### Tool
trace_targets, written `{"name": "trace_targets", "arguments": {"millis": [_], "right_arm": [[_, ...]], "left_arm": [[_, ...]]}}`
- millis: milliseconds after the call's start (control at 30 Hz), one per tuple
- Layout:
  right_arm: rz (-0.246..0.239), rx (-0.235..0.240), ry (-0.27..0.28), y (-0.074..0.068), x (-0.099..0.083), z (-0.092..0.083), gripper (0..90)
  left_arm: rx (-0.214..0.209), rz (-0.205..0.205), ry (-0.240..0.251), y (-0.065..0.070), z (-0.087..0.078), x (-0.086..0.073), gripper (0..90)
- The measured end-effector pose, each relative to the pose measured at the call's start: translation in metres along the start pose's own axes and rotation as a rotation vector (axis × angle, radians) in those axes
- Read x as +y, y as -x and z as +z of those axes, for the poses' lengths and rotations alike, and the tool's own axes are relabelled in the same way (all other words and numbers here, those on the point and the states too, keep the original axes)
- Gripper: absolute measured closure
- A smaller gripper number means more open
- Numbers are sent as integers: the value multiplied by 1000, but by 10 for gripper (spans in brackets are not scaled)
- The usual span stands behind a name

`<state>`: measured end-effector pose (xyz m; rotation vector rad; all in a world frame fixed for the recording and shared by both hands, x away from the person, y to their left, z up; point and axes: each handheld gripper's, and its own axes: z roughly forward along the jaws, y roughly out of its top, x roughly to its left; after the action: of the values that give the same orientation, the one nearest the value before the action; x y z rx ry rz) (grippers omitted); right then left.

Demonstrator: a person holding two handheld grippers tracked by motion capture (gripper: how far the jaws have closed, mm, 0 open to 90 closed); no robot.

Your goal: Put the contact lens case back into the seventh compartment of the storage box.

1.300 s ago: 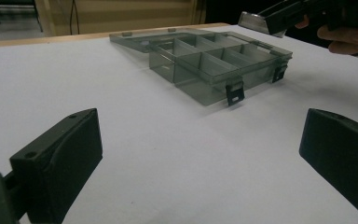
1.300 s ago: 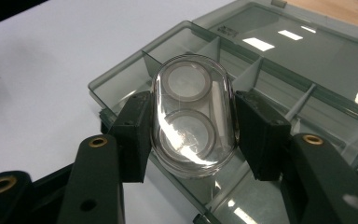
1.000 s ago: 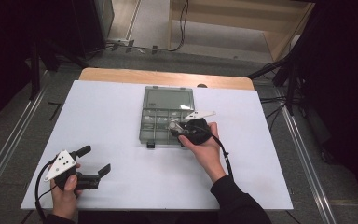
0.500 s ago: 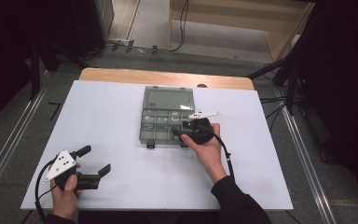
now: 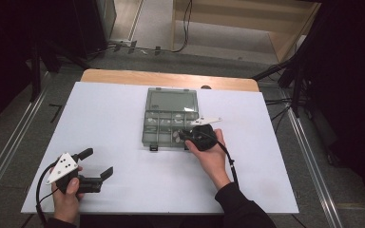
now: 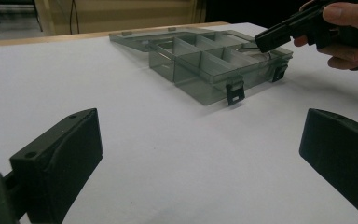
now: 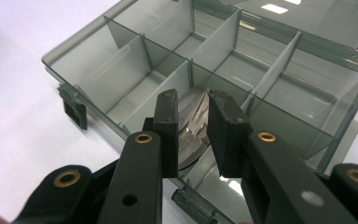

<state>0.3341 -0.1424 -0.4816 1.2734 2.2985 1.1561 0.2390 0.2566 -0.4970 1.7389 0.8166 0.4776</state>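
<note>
While the left gripper [image 5: 96, 164] is rested on the white table [image 5: 123, 114] in the person's left hand [image 5: 66, 199], its jaws are spread wide with nothing between them, and the clear compartment box [image 6: 214, 65] is seen well ahead of them and to the right. The right gripper [image 5: 183, 135] is held in the right hand [image 5: 211, 152] over the near right corner of that box, its tips dipped into a compartment at the front edge. In the right gripper view, the fingers [image 7: 168, 126] are drawn close together but not fully, having just been closing, and pale flat metal pieces [image 7: 193, 126] are seen lying in the compartment directly between and beneath them. Whether the pads actually press on a piece cannot be told. The hinged lid [image 5: 172, 99] is laid open flat beyond the right gripper, and two dark latches [image 6: 235, 93] are seen on the box's front wall, nearest the left gripper.
</note>
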Motion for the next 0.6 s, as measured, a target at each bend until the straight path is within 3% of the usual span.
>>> {"name": "trace_targets", "arguments": {"millis": [200, 400, 600], "right_arm": [[0, -25, 17, -2, -3, 2, 749], [10, -11, 20, 1, -2, 4, 758], [0, 46, 60, 4, -6, 0, 544]], "left_arm": [[-3, 3, -4, 0, 1, 1, 0], [13, 2, -16, 0, 2, 4, 0], [16, -5, -13, -2, 4, 9, 0]]}}
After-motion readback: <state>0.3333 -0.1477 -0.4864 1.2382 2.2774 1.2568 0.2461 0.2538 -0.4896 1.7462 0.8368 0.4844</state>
